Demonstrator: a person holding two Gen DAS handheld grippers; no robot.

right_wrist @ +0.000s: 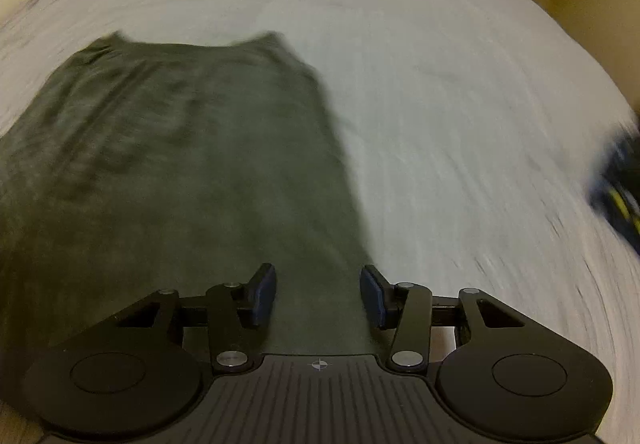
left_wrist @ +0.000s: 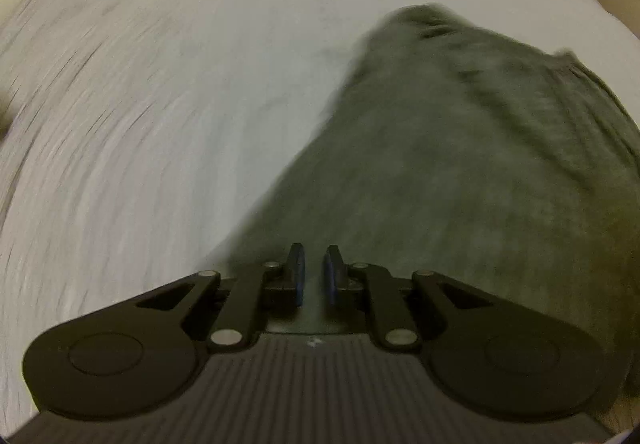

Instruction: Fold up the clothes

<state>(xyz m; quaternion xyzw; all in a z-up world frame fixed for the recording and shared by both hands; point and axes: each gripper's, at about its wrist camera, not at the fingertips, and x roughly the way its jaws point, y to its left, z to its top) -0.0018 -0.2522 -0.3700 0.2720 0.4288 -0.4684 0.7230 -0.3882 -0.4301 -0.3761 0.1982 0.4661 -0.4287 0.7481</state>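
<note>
Currently: grey garment (right_wrist: 192, 172) flat on white sheet (right_wrist: 440, 124). Left gripper (left_wrist: 314, 270) nearly closed, grip on cloth unclear; right gripper (right_wrist: 318, 294) spread over hem, 6 o'clock. Pinch both corners evenly before lifting.

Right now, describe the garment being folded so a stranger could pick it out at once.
Find the pale sheet that covers the wide surface. On it lies a dark grey-green garment, spread flat, running from the right gripper away toward two raised corners. It is the only large dark cloth; the small black-and-yellow object sits apart at the sheet's right edge.
</note>
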